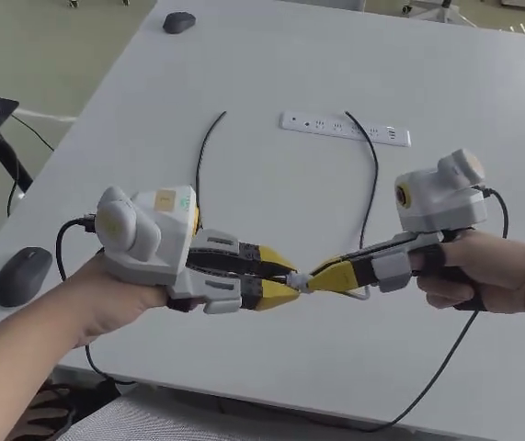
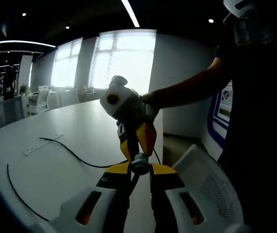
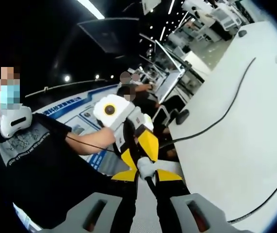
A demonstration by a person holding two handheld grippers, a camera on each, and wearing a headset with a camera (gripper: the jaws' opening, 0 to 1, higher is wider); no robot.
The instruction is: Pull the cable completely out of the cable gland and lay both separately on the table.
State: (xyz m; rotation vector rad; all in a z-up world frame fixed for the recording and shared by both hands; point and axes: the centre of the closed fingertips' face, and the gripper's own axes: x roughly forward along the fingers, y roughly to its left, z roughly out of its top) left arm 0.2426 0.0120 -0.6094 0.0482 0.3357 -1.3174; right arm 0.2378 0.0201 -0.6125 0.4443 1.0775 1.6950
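small grey plastic cable gland [image 1: 302, 281]: held above white surface [image 1: 271, 367], pinched in closed left gripper [image 1: 285, 280]; thin black cable [image 3: 151, 187] clamped in closed right gripper [image 1: 326, 274]. likely light, rigid; cable limp, slippery, best gripped near gland.

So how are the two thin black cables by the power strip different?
The left cable lies on bare table; the right cable crosses the power strip. The left one curves gently; the right one bends more. Both are thin and black.
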